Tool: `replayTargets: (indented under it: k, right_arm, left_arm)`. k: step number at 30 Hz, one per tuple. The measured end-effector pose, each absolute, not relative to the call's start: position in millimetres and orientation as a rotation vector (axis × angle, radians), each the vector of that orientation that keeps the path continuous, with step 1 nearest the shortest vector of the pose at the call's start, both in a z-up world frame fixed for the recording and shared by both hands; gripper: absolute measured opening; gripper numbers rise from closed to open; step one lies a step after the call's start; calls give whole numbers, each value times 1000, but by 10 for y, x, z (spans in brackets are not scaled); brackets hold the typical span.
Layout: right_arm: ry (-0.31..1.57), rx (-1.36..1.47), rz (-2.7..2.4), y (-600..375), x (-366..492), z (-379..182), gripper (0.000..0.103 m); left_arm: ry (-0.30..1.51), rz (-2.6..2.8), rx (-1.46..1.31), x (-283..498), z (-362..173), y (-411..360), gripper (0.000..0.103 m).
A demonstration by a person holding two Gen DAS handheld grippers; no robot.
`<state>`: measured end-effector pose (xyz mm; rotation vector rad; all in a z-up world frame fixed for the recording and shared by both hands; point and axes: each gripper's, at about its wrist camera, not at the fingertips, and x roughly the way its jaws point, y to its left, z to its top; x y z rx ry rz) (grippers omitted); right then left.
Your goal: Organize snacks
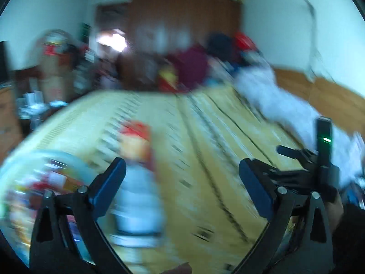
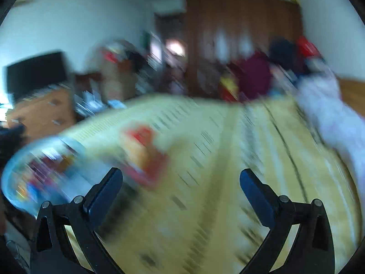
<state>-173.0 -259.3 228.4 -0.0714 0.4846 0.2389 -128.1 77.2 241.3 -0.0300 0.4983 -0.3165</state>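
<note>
Hovering above a yellow woven bed mat (image 1: 205, 123), the left gripper (image 1: 182, 182) has its two blue-padded fingers spread wide with nothing between them. The right gripper (image 2: 181, 189) likewise stands wide apart and empty over the same mat (image 2: 216, 159). Both views are heavily motion-blurred, so fine detail is lost.

One light blue round basin (image 1: 68, 157) sits at the near left of the mat; it holds a jumble of colourful snack packets, too smeared to count. In the right wrist view the basin (image 2: 13, 178) also lies at the left, just beyond the left fingertip.

Just beside the basin lies one red and orange snack packet (image 1: 136, 141), ahead of the left gripper's left finger, and below it a pale blue-white packet (image 1: 139, 205) lies on the mat between the fingers' lines. The right wrist view shows the red and orange packet (image 2: 146, 155) just right of the basin; whether it touches the rim cannot be told.

In the left wrist view, the right gripper's black body (image 1: 319, 171) with one green light shows at the right edge. A white quilt (image 1: 273, 91) lies along the mat's far right side, and one brown wardrobe (image 2: 241, 34) stands behind.
</note>
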Motion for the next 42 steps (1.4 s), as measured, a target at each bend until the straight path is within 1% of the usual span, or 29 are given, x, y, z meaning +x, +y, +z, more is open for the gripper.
replayTargets:
  k: [1,2,4,6,7,10,14,15,16,17,18,19,21,27,42]
  right_arm:
    - [556,-60,180,-2869,-1716,2031,103]
    - [618,-51,145,-3055,-1695,1835,103]
    - [765,-18,74,-3457,-1633,1354,103]
    - [880,0,40,-3710,-1568,990,103]
    - [918,-3,29,-3815,-1530,818,103]
    - [939,-22,25,-3977,-1413,570,103]
    - [926,-22,29,-4101,-1221,409,103]
    - [944,-2,32,-4148,-1160,324,103]
    - [955,16,32,-4197,-1107,225,103]
    - [949,26,34,-4227,-1092,153,103]
    - [897,18,38,-4238,-1120,113,103]
    - [889,19,38,-4220,-1160,100,103]
    - [888,28,41,-4232,-1163,95,103]
    - [875,56,60,-4263,-1172,106,103]
    - [870,58,63,-4253,-1175,110,103]
  left_arm:
    - [553,-363,-14,-1181,2181,530,100]
    - [592,-371,-7,-1104,2018,401,100]
    - [720,-361,11,-804,1520,134,99]
    - [831,-326,7,-531,1127,7,98]
    - [893,-303,1,-364,904,-39,95]
    - [961,-221,5,-131,552,-122,94]
    - [1006,-115,4,93,312,-140,96]
    - [1016,-95,-4,144,252,-145,98]
    - [1028,-80,5,187,192,-155,103]
    - [1034,-66,58,221,85,-189,103]
    - [1001,-60,114,238,53,-262,103]
    - [961,-50,140,227,57,-310,103]
    - [940,-21,145,224,67,-327,103]
    - [939,-37,101,223,62,-246,103]
    - [938,-36,100,217,30,-274,103]
